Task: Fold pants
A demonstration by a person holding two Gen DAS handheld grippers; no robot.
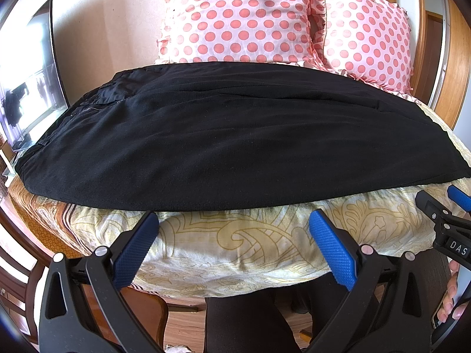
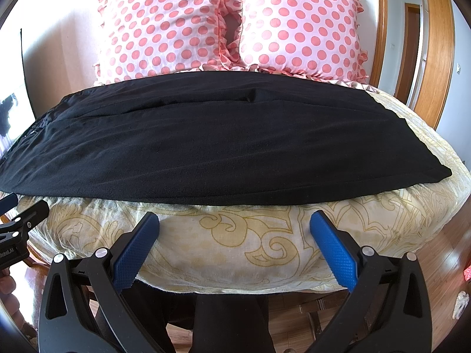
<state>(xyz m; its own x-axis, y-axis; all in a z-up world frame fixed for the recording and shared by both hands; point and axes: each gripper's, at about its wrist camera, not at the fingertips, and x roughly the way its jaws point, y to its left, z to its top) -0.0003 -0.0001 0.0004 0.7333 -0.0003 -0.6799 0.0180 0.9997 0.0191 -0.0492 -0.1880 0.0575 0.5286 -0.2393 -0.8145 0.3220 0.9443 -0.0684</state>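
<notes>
- Far left, around 9 o'clock in the left wrist view, there's a TV [image 1: 32, 79] by the wall, pretty blown out by glare.
- The pants [image 1: 229, 138] are black and lie flat across the table, long way running left to right. Waistband end with the zipper and pocket sits at about 10 o'clock, hem end tapers off toward 3 o'clock. They look already folded leg over leg, with a seam line along the top.
- Under them is a cloth [image 1: 235, 244] with a yellow swirl print, bare at 6 o'clock just in front of the pants' near edge.
- Left gripper [image 1: 234, 220]: blue pads spread wide, nothing between them, hovering just short of the near edge of the pants, not touching.
- Behind the pants at 12 o'clock are two pillows [image 1: 238, 17], pink with polka dots, side by side, upright.
- Right gripper [image 2: 234, 220]: same deal, wide open and empty, near the pants' [image 2: 217, 141] front edge over the cloth [image 2: 235, 247]. It also pokes into the left wrist view at 3 o'clock.
- Far right at 2 o'clock is a wooden door frame [image 2: 438, 53].
</notes>
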